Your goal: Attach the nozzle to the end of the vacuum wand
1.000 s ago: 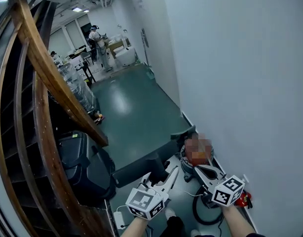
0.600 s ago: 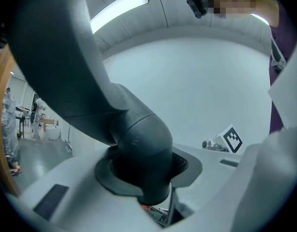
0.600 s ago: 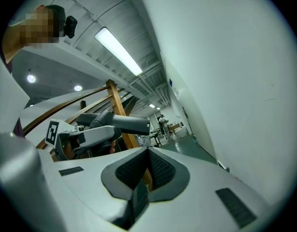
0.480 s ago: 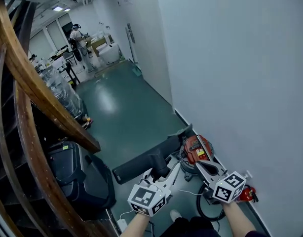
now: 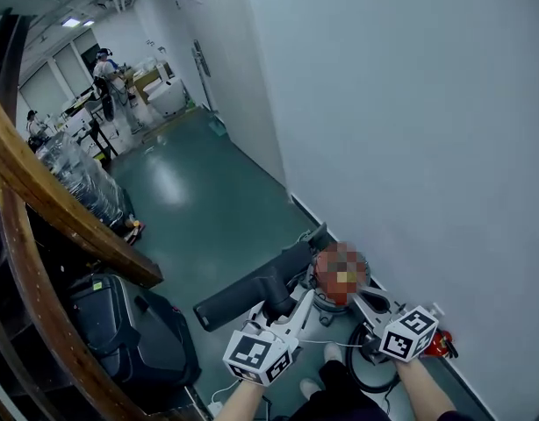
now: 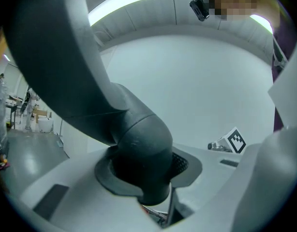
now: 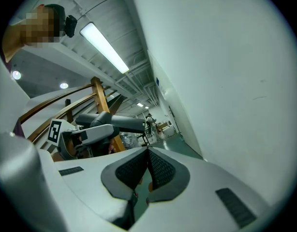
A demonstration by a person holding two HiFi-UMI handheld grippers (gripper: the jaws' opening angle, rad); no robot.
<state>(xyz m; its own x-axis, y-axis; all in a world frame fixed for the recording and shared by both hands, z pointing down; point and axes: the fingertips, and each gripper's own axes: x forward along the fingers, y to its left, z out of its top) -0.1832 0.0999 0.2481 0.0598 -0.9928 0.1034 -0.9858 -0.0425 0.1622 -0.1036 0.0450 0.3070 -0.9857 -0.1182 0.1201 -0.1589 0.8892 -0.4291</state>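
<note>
At my far left a curved brown wooden stair rail (image 5: pixel 63 213) sweeps down, and below it a black soft bag (image 5: pixel 133 327) sits on the glossy green floor (image 5: pixel 208 200). Far down the corridor a person (image 5: pixel 104 70) stands among tables.

My left gripper (image 5: pixel 293 308) reaches out nearly level in front of me, its marker cube close to my wrist. Its 2 jaws are clamped on the round neck of the dark grey plastic floor nozzle (image 5: pixel 250 288); in the left gripper view the ribbed pads hug that neck on both sides. The nozzle is off the floor, and its long bar runs up and to the right across the head view, from above the bag toward the vacuum. In the right gripper view the bar juts out past the left gripper toward the corridor.

Just right of the nozzle's far end, the vacuum's canister (image 5: pixel 335 303) stands on the floor near the wall. A loop of black hose (image 5: pixel 357 374) lies beside it, under my right wrist.

My right gripper (image 5: pixel 369 302) points the same way as the left, near the canister. Its 2 jaws are pressed together, pad against pad, with nothing between them.

At the right the plain white wall (image 5: pixel 410 103) fills the view.
</note>
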